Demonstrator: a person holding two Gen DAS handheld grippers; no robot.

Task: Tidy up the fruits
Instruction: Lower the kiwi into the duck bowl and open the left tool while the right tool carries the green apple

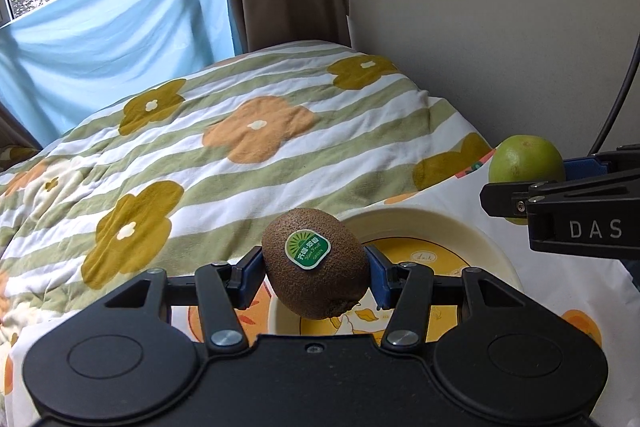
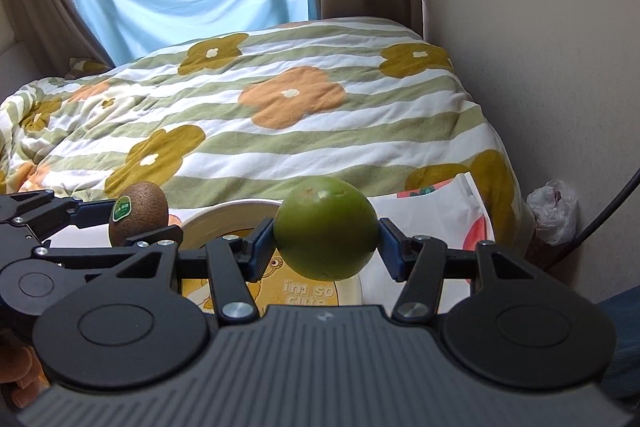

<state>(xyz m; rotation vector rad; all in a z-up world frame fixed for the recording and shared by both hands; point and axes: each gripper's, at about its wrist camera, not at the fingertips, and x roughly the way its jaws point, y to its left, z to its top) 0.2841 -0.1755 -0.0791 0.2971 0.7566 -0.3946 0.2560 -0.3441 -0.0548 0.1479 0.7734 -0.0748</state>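
Note:
My left gripper is shut on a brown kiwi with a green sticker and holds it above the near-left rim of a cream plate with a yellow cartoon centre. My right gripper is shut on a round green citrus fruit and holds it above the same plate. In the right wrist view the kiwi and left gripper show at the left. In the left wrist view the green fruit and right gripper show at the right.
The plate sits on a white cloth with orange prints. Behind it lies a bed with a green-striped flower quilt. A wall is at the right, a plastic bag and a black cable beside it.

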